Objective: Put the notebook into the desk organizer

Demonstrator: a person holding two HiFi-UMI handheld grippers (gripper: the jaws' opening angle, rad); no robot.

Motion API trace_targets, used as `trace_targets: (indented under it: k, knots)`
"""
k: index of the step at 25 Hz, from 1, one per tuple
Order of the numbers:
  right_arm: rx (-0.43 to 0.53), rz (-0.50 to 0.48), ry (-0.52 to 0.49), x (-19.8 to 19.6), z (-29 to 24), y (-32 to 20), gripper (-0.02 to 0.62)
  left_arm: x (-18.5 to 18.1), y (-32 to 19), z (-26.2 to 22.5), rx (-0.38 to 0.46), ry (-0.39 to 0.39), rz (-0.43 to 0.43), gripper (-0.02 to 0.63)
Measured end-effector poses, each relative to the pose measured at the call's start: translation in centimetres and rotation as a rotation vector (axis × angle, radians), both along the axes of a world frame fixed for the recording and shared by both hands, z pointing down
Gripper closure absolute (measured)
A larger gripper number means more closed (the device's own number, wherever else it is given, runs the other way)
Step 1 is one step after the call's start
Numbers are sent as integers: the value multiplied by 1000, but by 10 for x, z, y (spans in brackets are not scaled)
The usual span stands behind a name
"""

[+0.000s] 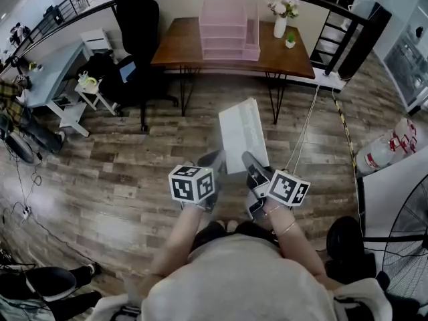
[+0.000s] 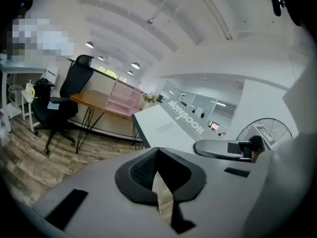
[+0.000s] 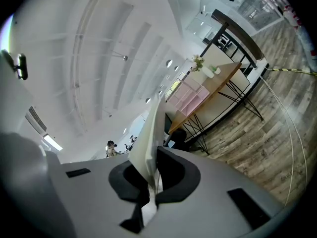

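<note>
Right gripper view: pinches the notebook point(image 3: 150, 138) by its edge in the right hand-held gripper point(image 3: 154, 175), well short of the organizer point(image 3: 190, 100). Left hand-held gripper point(image 2: 158, 182) closed, empty. Probably light, thin, floppy; best gripped near the spine.

Open office w/ black swivel chair point(image 1: 137, 22), wood desk point(image 1: 179, 47), pink desk organizer point(image 1: 231, 32), plank flr point(image 1: 127, 172).

The desk organizer point(image 1: 229, 35) stands on the far worktop point(image 1: 180, 49), a vase point(image 1: 280, 25) to its right and a chair point(image 1: 137, 25) at the worktop's left end, with the notebook point(image 1: 243, 132) nearer, over the floor point(image 1: 120, 179), in the right gripper point(image 1: 251, 160), the left gripper point(image 1: 212, 160) just beside it.
</note>
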State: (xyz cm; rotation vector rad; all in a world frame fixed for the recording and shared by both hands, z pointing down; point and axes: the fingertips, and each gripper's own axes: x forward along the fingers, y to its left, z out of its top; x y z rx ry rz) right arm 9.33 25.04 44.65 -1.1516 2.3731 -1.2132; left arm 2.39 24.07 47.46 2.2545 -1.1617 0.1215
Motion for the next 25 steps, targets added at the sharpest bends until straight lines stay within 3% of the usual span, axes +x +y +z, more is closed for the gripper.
trace_targets:
  k: [9, 17, 25]
  knots:
    - [10, 58, -48, -5, -4, -6, 577, -8, 0, -7, 40, 9, 29, 604]
    - [66, 59, -41, -33, -16, -14, 577, -24, -7, -12, 123, -107, 74, 603]
    - [43, 72, -67, -45, -9, -45, 577, -40, -42, -16, 129, -85, 42, 603]
